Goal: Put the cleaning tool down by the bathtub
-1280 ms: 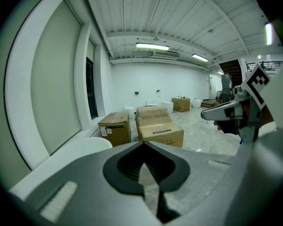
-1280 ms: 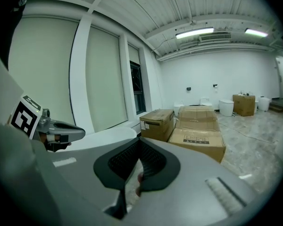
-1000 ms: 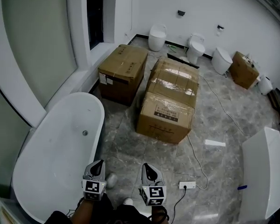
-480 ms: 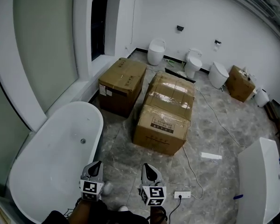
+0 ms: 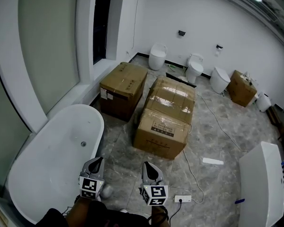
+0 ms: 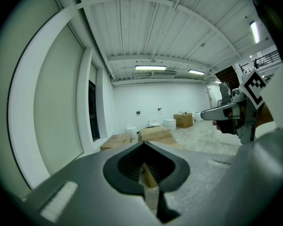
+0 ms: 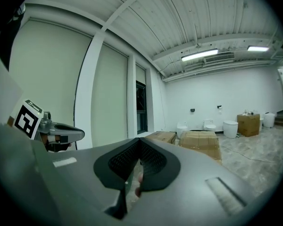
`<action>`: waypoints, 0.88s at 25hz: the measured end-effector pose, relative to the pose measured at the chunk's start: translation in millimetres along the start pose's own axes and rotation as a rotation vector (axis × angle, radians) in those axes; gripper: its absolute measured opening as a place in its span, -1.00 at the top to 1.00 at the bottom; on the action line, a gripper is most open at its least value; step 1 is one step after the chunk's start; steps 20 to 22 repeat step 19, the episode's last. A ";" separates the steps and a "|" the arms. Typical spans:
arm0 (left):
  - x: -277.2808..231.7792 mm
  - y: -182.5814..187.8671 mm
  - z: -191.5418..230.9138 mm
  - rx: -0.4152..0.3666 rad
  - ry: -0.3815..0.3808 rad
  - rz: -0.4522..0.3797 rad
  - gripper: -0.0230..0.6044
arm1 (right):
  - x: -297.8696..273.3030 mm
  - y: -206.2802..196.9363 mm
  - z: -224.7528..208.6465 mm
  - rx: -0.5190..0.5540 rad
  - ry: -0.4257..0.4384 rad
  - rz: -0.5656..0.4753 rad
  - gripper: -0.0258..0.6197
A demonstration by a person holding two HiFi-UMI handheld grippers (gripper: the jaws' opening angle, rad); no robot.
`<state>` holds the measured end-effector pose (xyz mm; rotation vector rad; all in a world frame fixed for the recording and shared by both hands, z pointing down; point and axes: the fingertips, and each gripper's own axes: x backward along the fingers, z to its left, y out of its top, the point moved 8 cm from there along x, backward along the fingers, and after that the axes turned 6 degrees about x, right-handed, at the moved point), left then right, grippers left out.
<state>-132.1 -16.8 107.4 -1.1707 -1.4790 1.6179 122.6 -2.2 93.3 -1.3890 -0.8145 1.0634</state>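
**At the Bathtub Side: Both Grippers Empty, Head Camera Raised**

**Head view.** Against the picture from one second before, the camera had tipped upward. The toilets [image 5: 157, 56] on the far wall and the cardboard boxes [image 5: 164, 126] sat lower in the frame. The left gripper [image 5: 95, 164] and the right gripper [image 5: 149, 170] had stayed side by side at the bottom edge, next to the near end of the bathtub [image 5: 52, 169]. A small white object [image 5: 105, 191] lay on the floor near the tub's outer wall, just beside the left gripper. It was possibly the cleaning tool, but it was too small to identify with confidence.

**Left gripper view.** The jaws were pressed together with nothing clamped. Only a thin tan sliver showed along the seam. The gripper pointed across the room, not down at the floor.

**Right gripper view.** The jaws were likewise closed on nothing. The left gripper appeared at the left of this view, roughly level with the right.

**Meaning for the task.** Neither gripper carried a tool and both aimed away from the floor, so the set-down step appeared to be complete.
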 end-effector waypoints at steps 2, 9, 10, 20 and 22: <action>2.3 3.5 -0.7 -0.014 0.001 0.002 0.93 | 0.0 2.5 0.7 0.003 0.007 -0.009 0.86; 11.6 7.4 0.7 -0.038 0.001 -0.004 0.93 | 1.6 8.1 6.1 0.016 0.029 -0.022 0.86; 12.0 8.0 1.0 -0.036 -0.001 -0.007 0.93 | 1.9 9.1 6.6 0.016 0.029 -0.024 0.86; 19.6 11.2 -2.1 -0.056 -0.043 -0.004 0.93 | 7.7 13.0 15.2 0.017 0.014 -0.023 0.86; 19.6 11.2 -2.1 -0.056 -0.043 -0.004 0.93 | 7.7 13.0 15.2 0.017 0.014 -0.023 0.86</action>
